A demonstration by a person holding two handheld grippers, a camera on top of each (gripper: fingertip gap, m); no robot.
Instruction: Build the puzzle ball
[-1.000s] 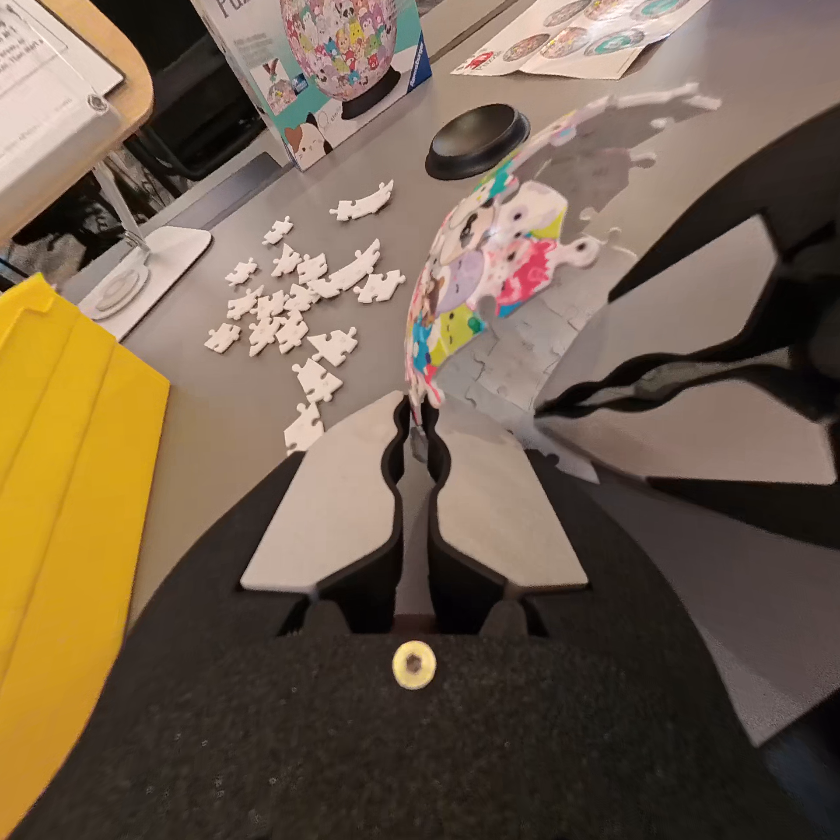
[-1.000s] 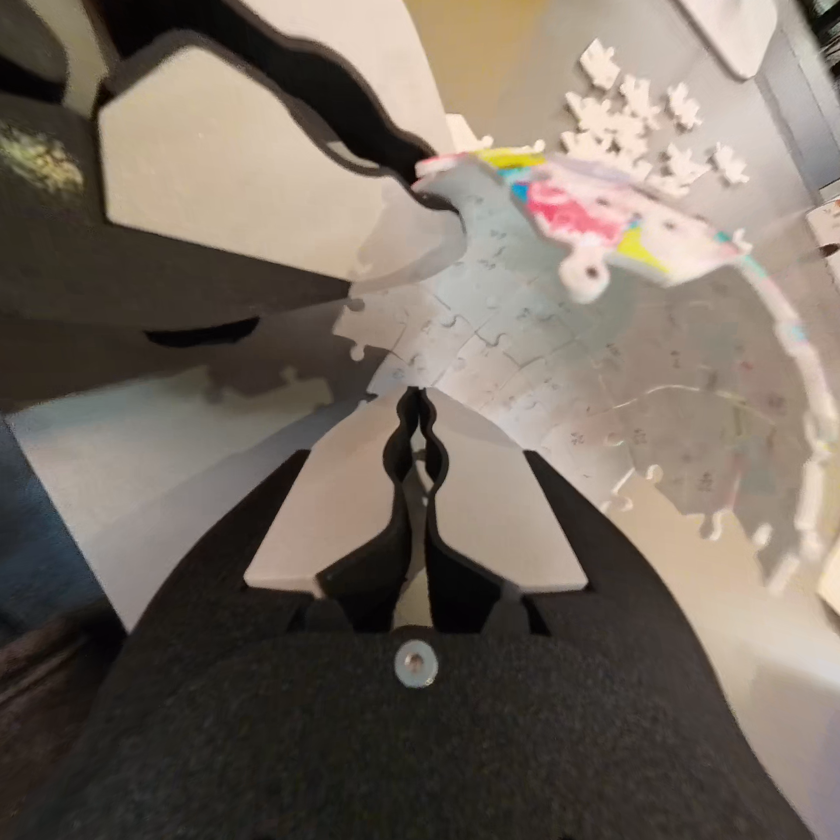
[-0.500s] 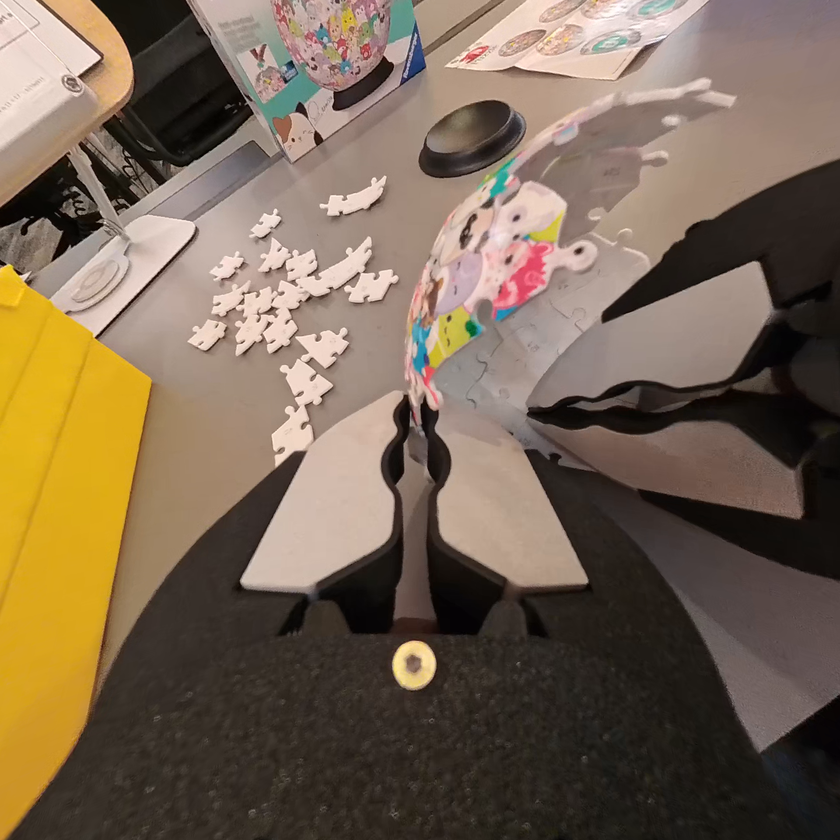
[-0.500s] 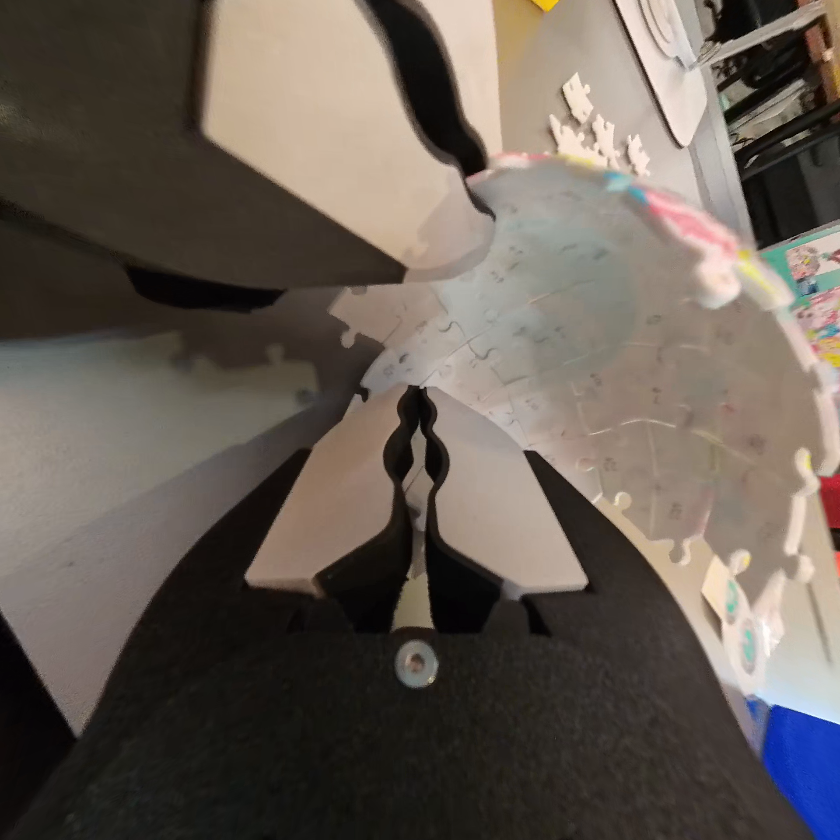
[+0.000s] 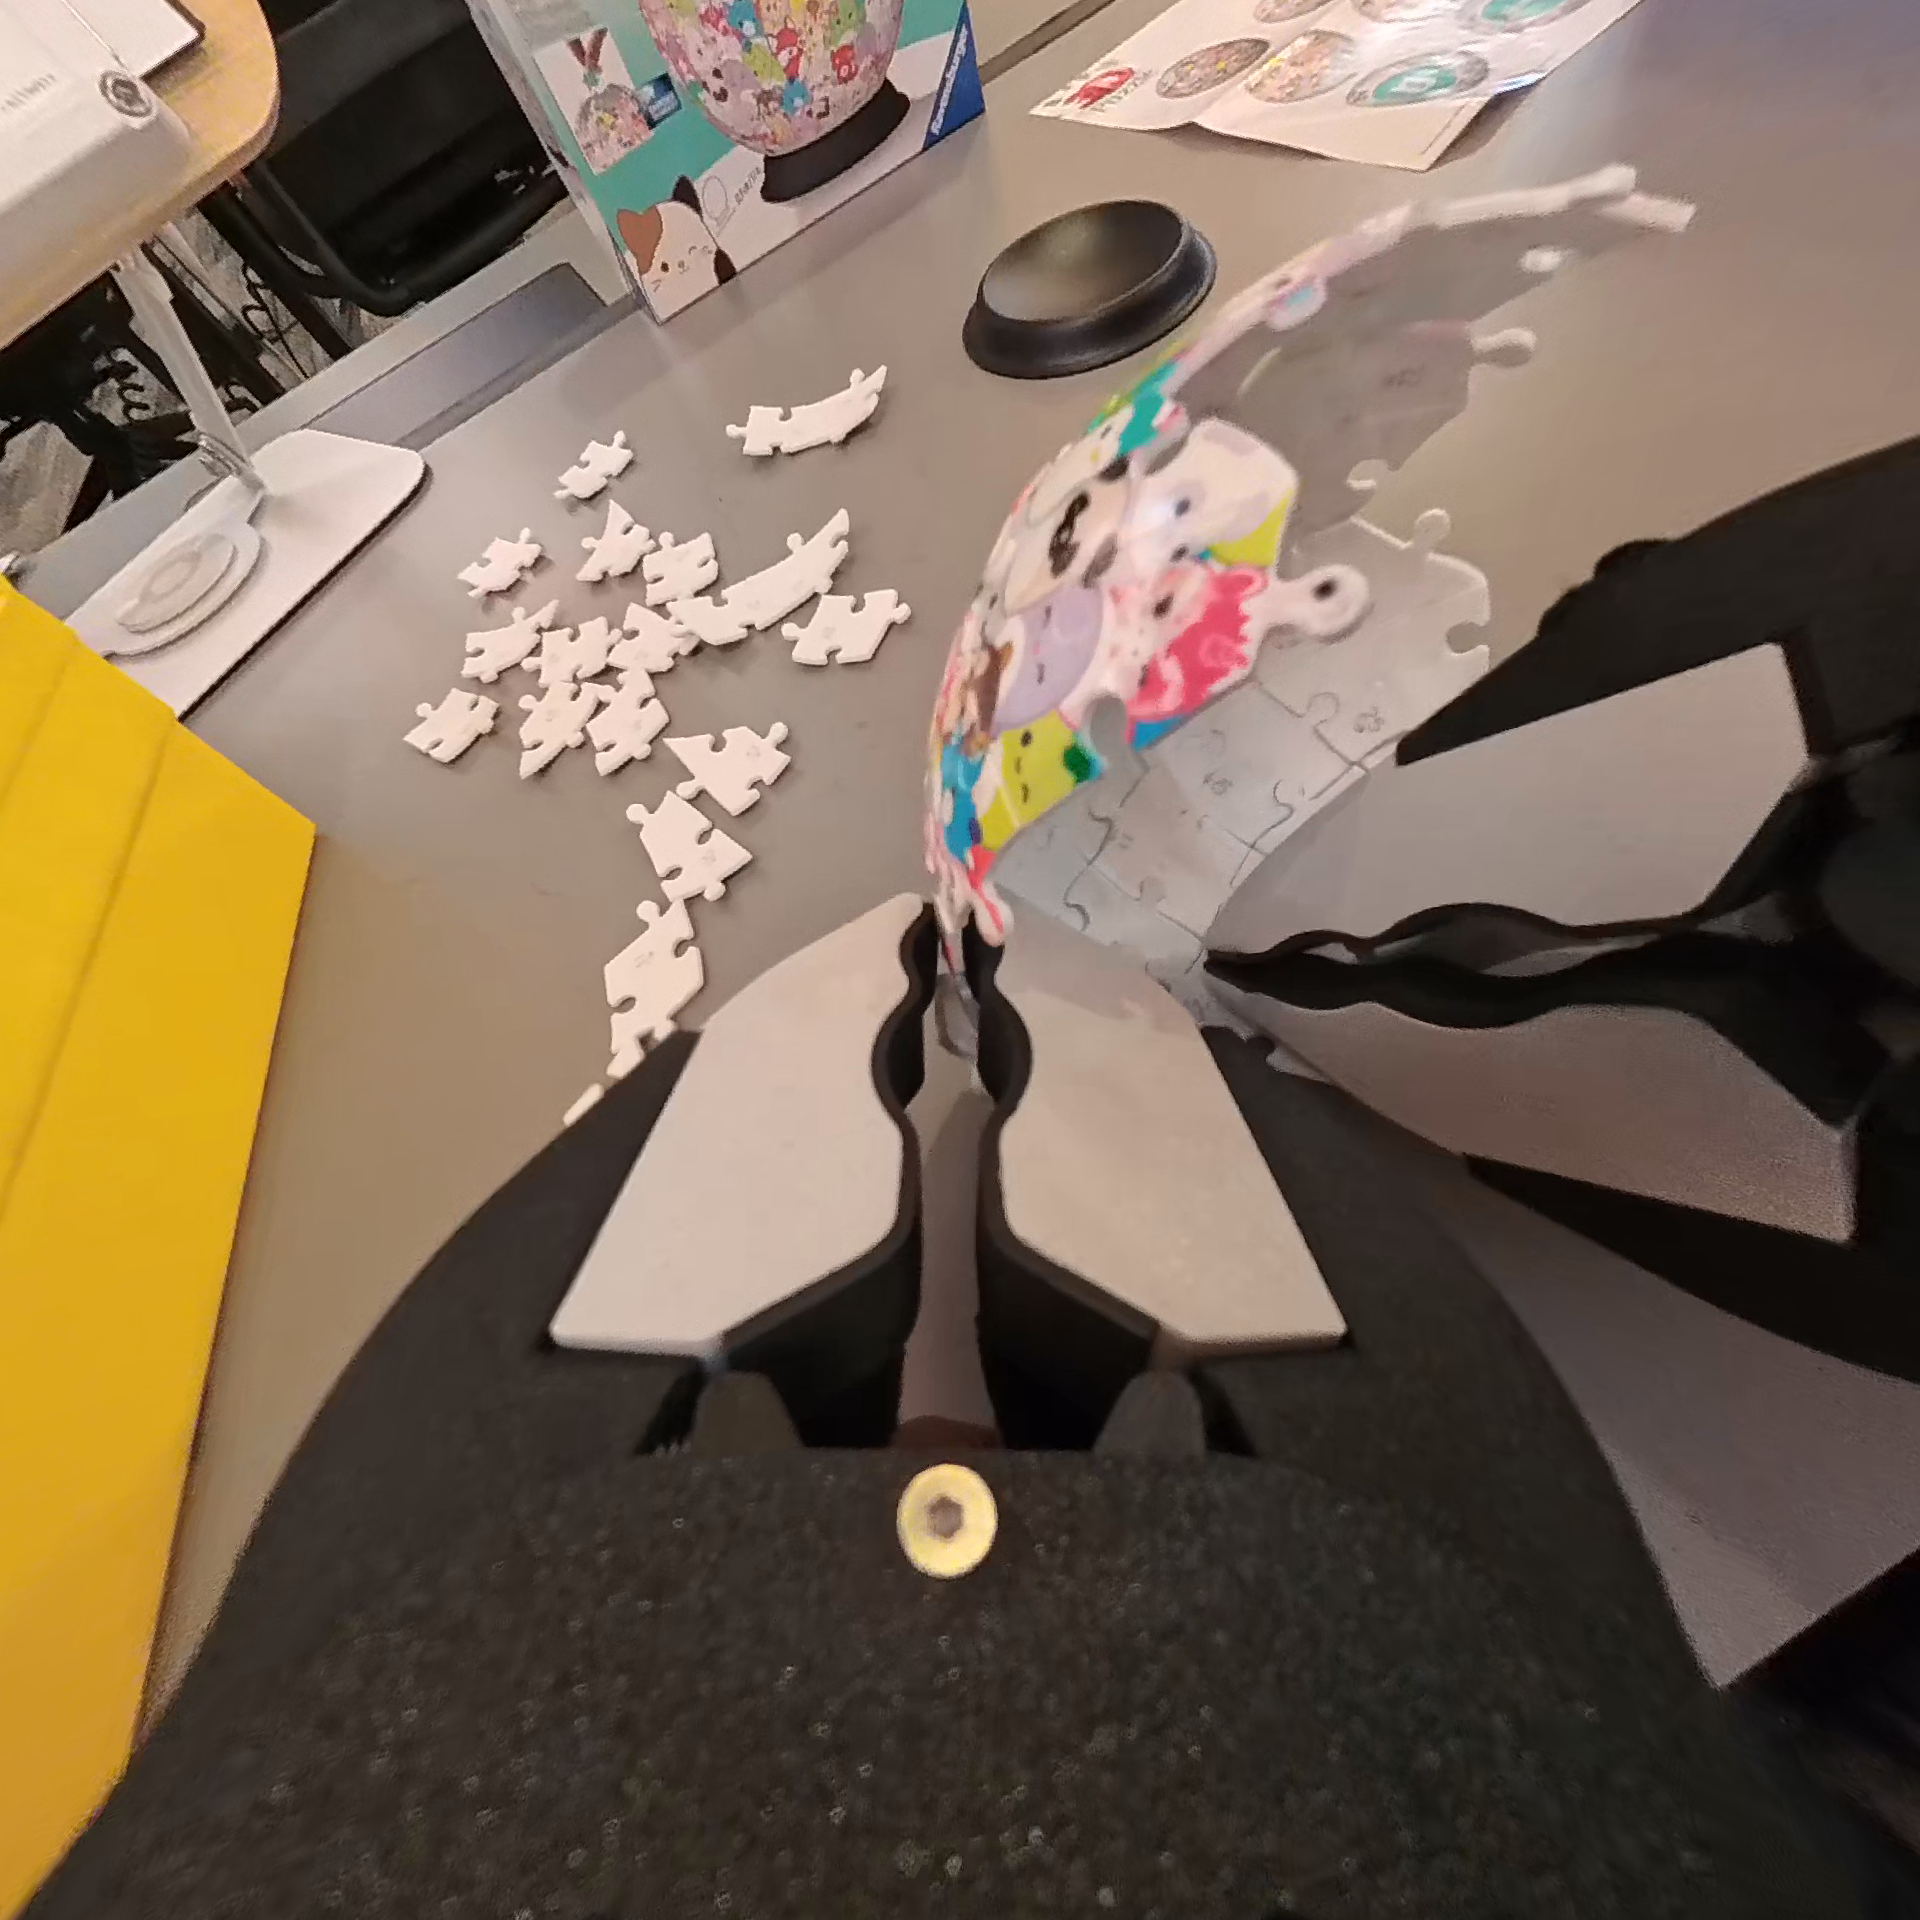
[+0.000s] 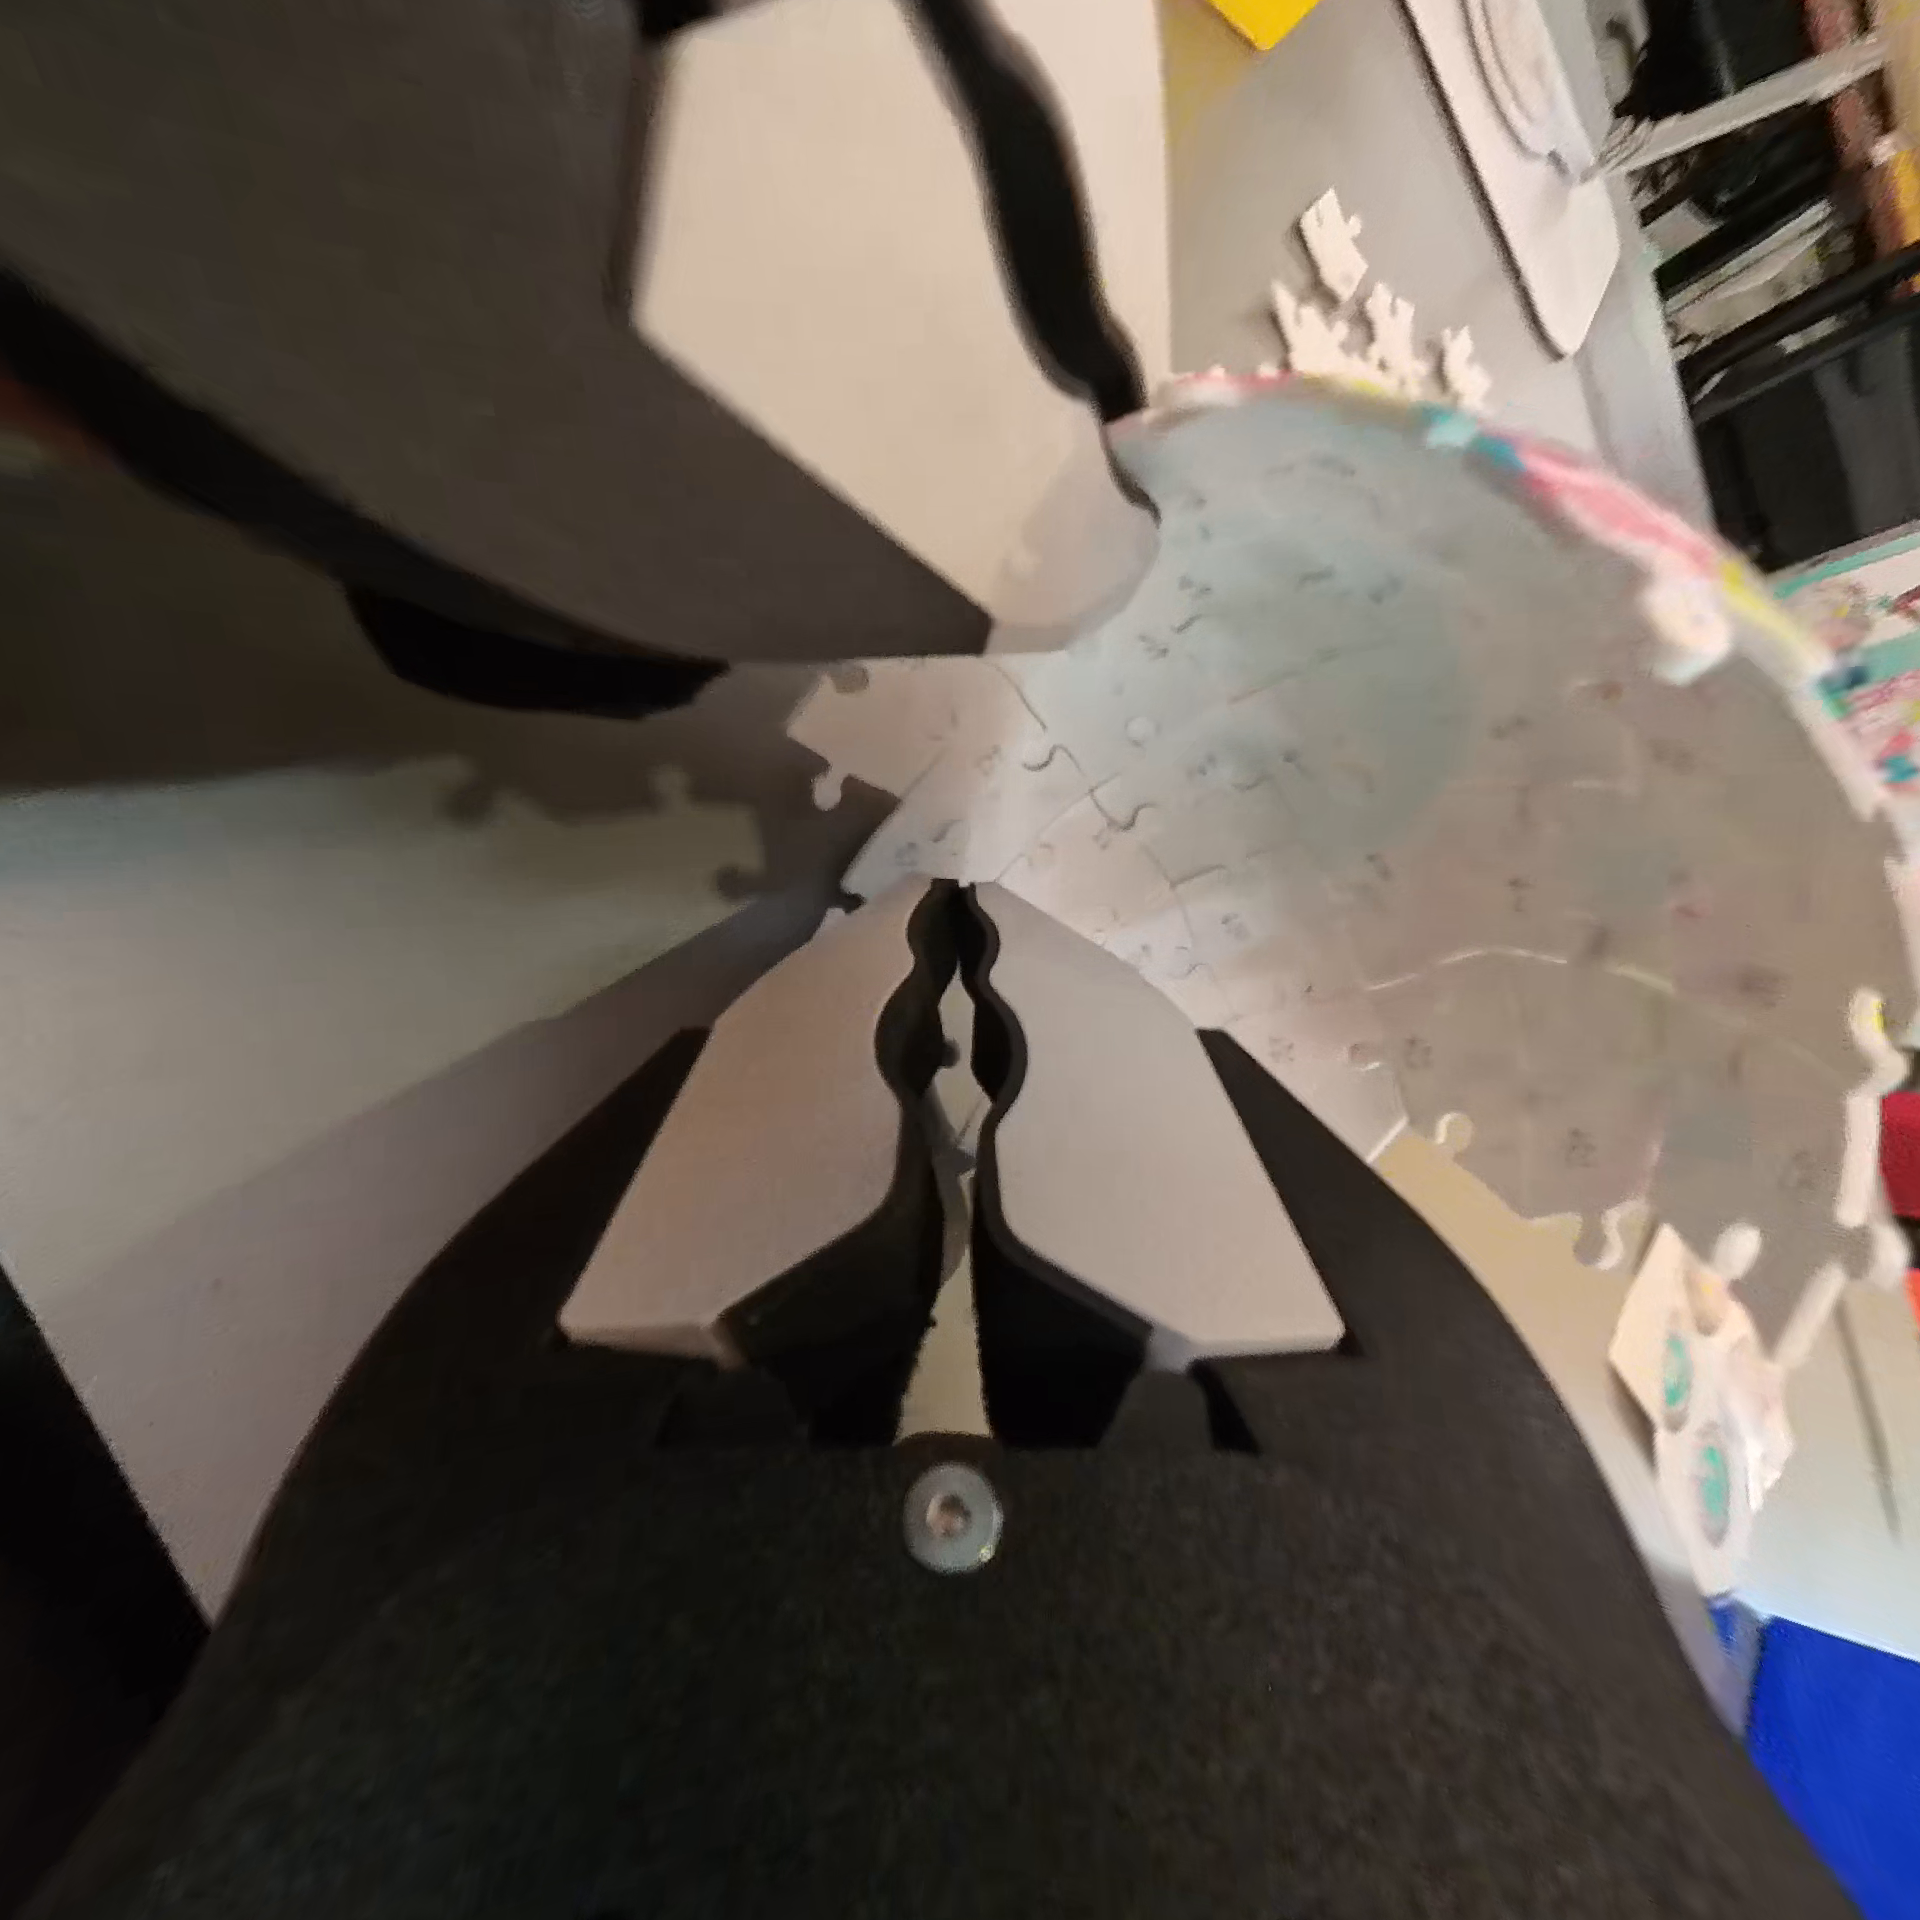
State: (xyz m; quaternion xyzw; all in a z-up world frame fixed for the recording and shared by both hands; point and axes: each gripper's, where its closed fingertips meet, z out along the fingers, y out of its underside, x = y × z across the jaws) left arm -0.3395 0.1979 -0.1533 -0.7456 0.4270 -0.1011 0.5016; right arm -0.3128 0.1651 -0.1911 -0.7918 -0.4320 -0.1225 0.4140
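The part-built puzzle ball is a curved shell, colourful outside and grey inside, held up over the grey table. My left gripper is shut on its lower rim. My right gripper comes in from the right and is shut on the rim beside it. In the right wrist view the shell's grey inside fills the right half, my right gripper pinches its edge, and the left gripper grips the rim above. Several loose white pieces lie on the table to the left.
A black round stand sits behind the shell. The puzzle box stands at the back, a printed sheet at the back right. A yellow bin is at the left edge, a white lamp base beyond it. About 6 centimetres separates my left fingertips from my right.
Both grippers keep their hold. The shell has turned in the right wrist view, so its grey inside faces that camera more. The left view has shifted slightly toward the box.
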